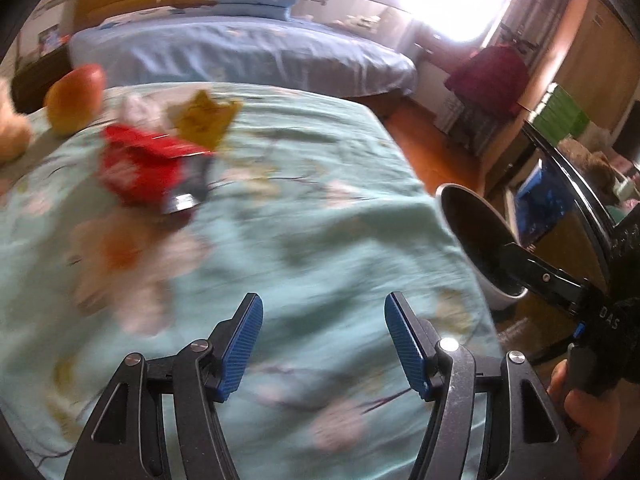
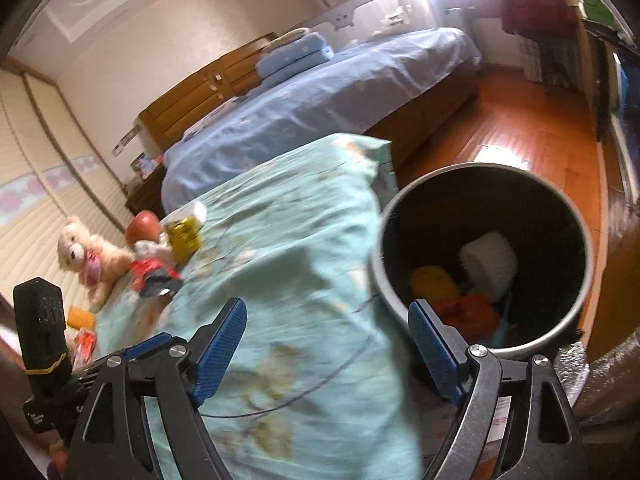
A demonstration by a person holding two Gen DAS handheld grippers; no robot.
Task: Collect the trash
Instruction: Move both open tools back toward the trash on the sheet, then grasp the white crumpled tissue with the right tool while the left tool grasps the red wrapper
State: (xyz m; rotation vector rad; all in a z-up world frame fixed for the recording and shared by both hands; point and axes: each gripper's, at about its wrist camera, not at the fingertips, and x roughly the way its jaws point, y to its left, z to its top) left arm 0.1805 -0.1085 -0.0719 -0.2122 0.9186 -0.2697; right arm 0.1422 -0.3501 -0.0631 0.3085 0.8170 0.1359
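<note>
Left wrist view: left claw (image 1: pixel 324 344) gapes wide, holding nothing.

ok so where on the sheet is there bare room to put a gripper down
The near and middle sheet is bare, from the left gripper up to the red wrapper and across to the edge by the bin. The far corner is crowded: red wrapper, gold wrapper, tissue, apple and teddy.
</note>
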